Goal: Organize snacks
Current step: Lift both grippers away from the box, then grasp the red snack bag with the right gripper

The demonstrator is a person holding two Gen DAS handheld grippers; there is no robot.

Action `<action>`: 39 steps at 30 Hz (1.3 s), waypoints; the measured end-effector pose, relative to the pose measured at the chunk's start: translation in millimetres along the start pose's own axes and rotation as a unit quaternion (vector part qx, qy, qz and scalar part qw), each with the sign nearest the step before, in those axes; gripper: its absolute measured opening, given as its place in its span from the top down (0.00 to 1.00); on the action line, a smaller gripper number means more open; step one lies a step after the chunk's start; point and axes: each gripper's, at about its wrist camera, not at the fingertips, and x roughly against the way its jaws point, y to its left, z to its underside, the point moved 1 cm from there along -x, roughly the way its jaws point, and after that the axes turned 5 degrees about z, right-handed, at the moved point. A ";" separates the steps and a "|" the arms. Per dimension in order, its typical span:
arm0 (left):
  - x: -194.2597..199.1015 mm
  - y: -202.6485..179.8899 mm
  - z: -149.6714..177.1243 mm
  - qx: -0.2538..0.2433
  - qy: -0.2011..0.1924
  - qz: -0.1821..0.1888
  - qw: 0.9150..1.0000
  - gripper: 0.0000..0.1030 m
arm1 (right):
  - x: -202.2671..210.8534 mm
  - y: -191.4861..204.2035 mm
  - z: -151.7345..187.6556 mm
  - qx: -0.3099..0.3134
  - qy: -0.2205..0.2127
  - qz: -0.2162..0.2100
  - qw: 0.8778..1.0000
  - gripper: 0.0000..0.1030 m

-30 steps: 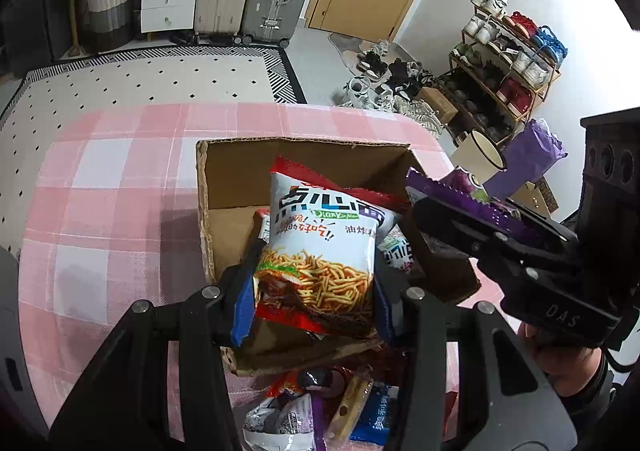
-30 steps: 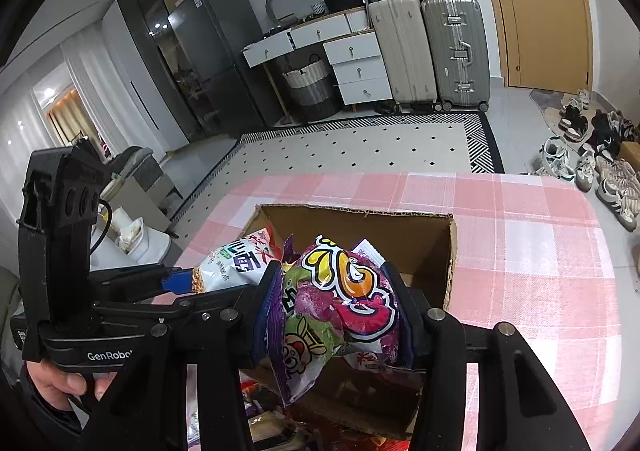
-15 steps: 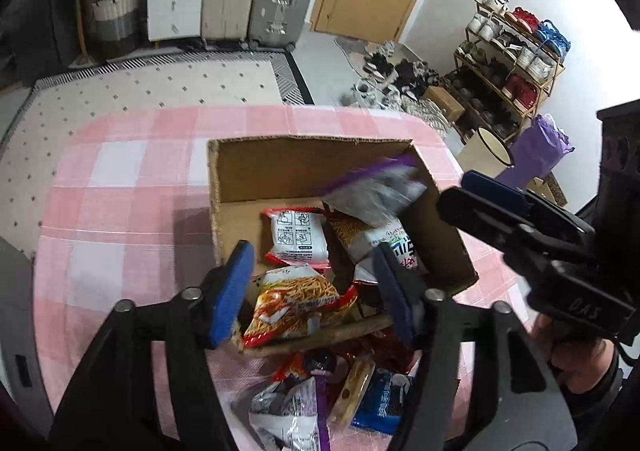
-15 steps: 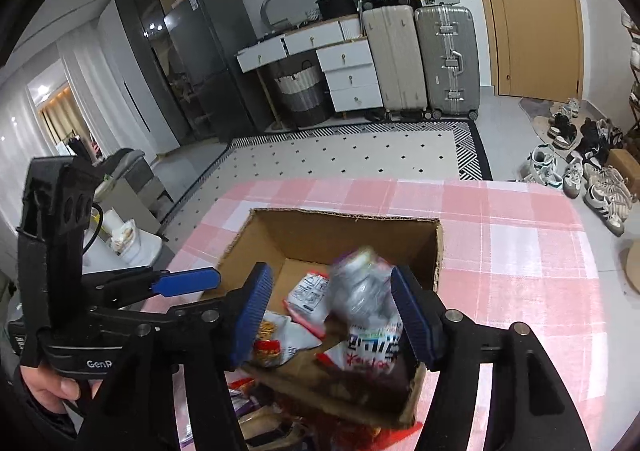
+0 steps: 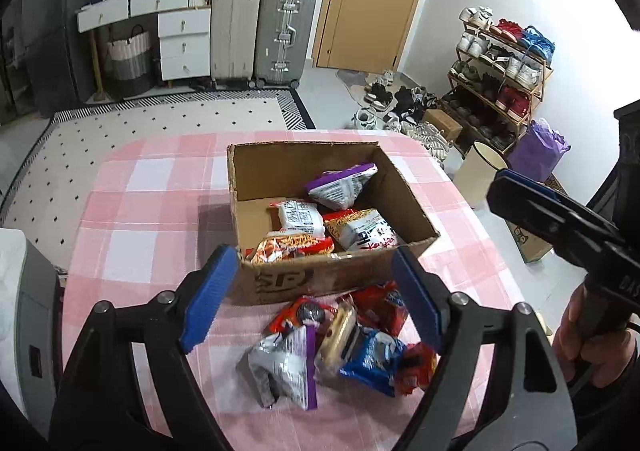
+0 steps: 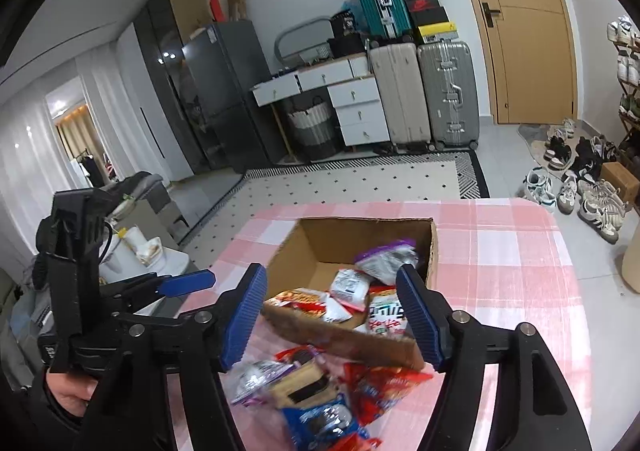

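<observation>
Both grippers, left [image 5: 310,301] and right [image 6: 338,317], are opening, empty; snack pile [image 5: 340,347] lies just below them, box [image 5: 320,279] behind.

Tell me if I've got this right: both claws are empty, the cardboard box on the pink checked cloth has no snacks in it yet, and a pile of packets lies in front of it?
Not quite: the left wrist view shows the cardboard box already holds several snack packets. The rest stands.
</observation>
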 end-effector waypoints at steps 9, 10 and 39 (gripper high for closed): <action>47.6 -14.7 26.3 -0.002 -0.024 0.015 1.000 0.22 | 56.1 20.2 28.2 0.006 -0.029 -0.012 0.999 0.20; 51.7 -15.4 29.0 -0.003 -0.027 0.019 0.999 0.22 | 64.5 23.0 33.0 0.008 -0.034 -0.013 0.999 0.17; 77.4 -18.9 126.6 0.018 -0.037 0.019 0.999 0.19 | 85.2 12.3 126.8 -0.033 -0.005 0.008 0.999 0.05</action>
